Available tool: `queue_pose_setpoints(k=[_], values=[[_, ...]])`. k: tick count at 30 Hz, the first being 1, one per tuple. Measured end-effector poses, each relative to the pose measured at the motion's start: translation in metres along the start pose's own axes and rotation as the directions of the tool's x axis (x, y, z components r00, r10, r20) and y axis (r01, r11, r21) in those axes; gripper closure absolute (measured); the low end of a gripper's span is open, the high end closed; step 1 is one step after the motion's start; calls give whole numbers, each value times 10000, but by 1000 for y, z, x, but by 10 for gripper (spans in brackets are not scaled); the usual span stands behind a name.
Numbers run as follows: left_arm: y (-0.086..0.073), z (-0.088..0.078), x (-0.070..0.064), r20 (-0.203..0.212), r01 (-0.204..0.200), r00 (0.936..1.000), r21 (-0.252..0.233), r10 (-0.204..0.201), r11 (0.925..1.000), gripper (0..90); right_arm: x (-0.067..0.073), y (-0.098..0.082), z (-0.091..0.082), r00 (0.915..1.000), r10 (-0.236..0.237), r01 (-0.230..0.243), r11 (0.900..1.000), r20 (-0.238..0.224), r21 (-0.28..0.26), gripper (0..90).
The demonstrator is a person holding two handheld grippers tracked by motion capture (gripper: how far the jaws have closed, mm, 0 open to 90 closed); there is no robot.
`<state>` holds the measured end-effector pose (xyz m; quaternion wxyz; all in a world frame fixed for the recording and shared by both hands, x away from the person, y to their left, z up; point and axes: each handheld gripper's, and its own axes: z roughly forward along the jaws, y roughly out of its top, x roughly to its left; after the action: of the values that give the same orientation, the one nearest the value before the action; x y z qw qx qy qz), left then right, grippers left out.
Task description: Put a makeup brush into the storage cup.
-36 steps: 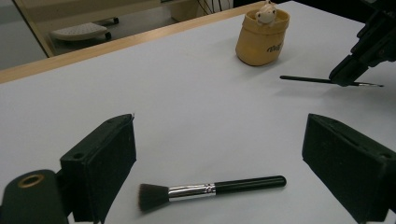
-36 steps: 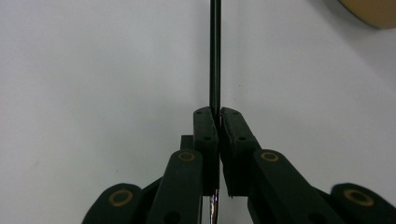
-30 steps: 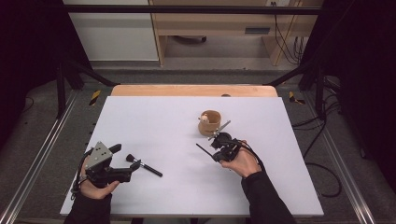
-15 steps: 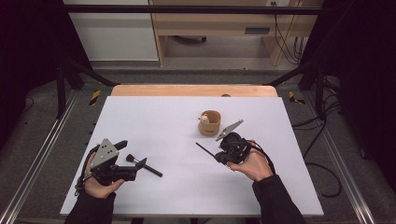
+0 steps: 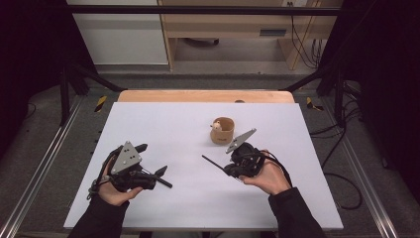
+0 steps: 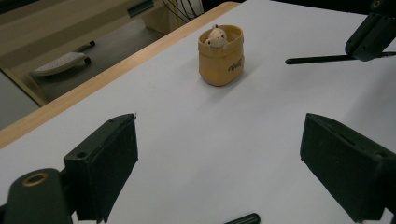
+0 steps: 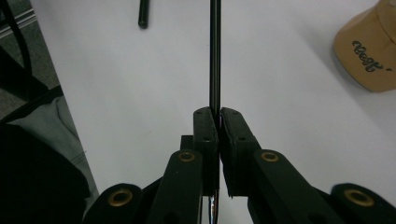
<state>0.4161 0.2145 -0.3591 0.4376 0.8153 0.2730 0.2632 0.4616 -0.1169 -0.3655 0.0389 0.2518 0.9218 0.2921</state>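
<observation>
**Thin black rod pinched at mid-table**

Here the right gripper [image 5: 229, 168] pinches a thin black rod [image 7: 215, 51], its length pointing straight ahead, leftward across the white table [image 5: 163, 124]. The tan cup [image 6: 221, 55] bears illegible script. The left gripper [image 5: 154, 174] is spread, empty.

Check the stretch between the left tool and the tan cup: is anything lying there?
Nothing: in the left gripper view, bare white table runs from the open left tool up to the tan cup. The thin black rod in the right tool passes off to the side.

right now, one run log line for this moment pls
left gripper: open, empty, over table | right gripper: shut on thin black rod | tan cup: upright, small figure inside, untouched
</observation>
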Motion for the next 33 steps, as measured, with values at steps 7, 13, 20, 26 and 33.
queue_pose_setpoints(k=[7,13,20,26,33], values=[[10,7,-9,180,-584,9982,344,578,9977,105,3,4,-2,9998,-141,141,9999,-162,-4,858],[22,13,-20,371,-1021,9942,434,1005,9938,107,4,3,-1,9993,-235,237,9997,-307,46,858],[34,15,-26,489,-1520,9876,534,1495,9869,112,4,4,1,9982,-253,253,9997,-550,-8,858],[40,21,-32,668,-2052,9775,815,2001,9753,117,4,5,2,9974,-288,293,9995,-666,66,858],[43,30,-39,1097,-2579,9631,1133,2459,9595,122,6,7,6,9949,-426,434,9990,-911,64,858]])
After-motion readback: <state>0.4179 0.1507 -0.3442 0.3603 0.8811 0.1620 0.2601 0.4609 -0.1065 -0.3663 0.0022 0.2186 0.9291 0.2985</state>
